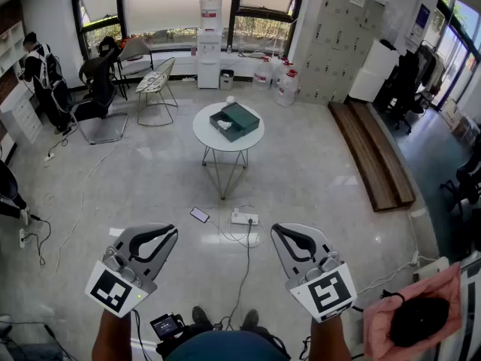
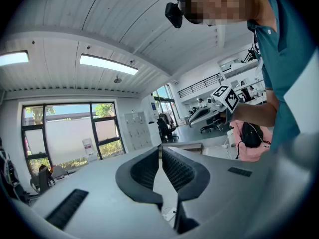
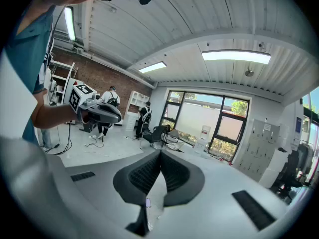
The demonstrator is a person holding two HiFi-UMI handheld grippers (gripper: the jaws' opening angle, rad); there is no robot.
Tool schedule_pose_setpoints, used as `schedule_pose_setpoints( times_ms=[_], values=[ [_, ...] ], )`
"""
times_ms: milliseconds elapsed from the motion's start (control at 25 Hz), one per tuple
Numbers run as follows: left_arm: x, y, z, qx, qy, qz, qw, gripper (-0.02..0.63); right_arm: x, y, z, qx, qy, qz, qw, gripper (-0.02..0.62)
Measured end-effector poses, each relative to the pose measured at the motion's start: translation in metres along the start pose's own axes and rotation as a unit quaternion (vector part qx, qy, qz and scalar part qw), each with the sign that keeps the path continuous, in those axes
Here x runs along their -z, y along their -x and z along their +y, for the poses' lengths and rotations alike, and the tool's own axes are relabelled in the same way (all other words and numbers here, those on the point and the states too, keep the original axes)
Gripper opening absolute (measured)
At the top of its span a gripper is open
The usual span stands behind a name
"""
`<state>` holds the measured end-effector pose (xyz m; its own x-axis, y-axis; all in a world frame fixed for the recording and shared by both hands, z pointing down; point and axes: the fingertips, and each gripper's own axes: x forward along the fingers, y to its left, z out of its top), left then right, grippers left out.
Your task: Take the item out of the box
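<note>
Both grippers are down at the near end, one in each hand and level with each other. The left gripper (image 1: 152,230) has its jaws pressed together, tips touching with nothing between them, and the right gripper (image 1: 293,229) is the same, squeezed closed and empty. Off to the right of that one there's a pink fabric bag (image 1: 412,318) with something black sitting in it. On the pale glossy floor just past the grippers lie a dark smartphone (image 1: 199,214) and a white power strip (image 1: 244,219), close to each other, with cables trailing around. Further out stands the round white table on thin metal legs (image 1: 207,135), well apart from both grippers. The dark green square box (image 1: 239,119) sits around the middle of it, with a white item (image 1: 224,125) showing in it on the left; can't tell what it is. A small white ball-ish thing (image 1: 231,99) sits at the table's far edge. Behind that, against the windows, is a white water dispenser (image 1: 210,43).
</note>
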<state>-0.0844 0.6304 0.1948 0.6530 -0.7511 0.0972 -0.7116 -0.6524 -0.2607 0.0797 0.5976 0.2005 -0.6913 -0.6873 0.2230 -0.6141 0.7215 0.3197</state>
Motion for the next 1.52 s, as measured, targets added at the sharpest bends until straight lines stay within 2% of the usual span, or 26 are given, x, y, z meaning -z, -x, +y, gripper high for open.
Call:
schedule_pose_setpoints(
  times_ms=[480, 800, 1040, 1280, 1520],
  values=[
    [0.004, 0.035, 0.03, 0.011, 0.001, -0.011, 0.9999, 0.037, -0.024, -0.025, 0.031, 0.016, -0.005, 0.005, 1.0, 0.038],
    [0.021, 0.017, 0.039, 0.018, 0.004, -0.011, 0.9998, 0.037, -0.019, -0.049, 0.015, 0.015, -0.012, -0.011, 1.0, 0.04],
    [0.031, -0.023, 0.064, -0.013, 0.006, 0.006, 0.9999, 0.037, -0.003, -0.088, -0.03, -0.011, -0.021, -0.026, 0.999, 0.04],
    [0.022, -0.096, 0.072, -0.052, 0.011, 0.023, 0.9983, 0.037, 0.018, -0.11, -0.108, -0.049, -0.023, -0.038, 0.998, 0.04],
    [0.023, -0.171, 0.063, -0.081, 0.016, 0.033, 0.9961, 0.037, 0.051, -0.121, -0.18, -0.076, -0.02, -0.049, 0.996, 0.04]
  ],
)
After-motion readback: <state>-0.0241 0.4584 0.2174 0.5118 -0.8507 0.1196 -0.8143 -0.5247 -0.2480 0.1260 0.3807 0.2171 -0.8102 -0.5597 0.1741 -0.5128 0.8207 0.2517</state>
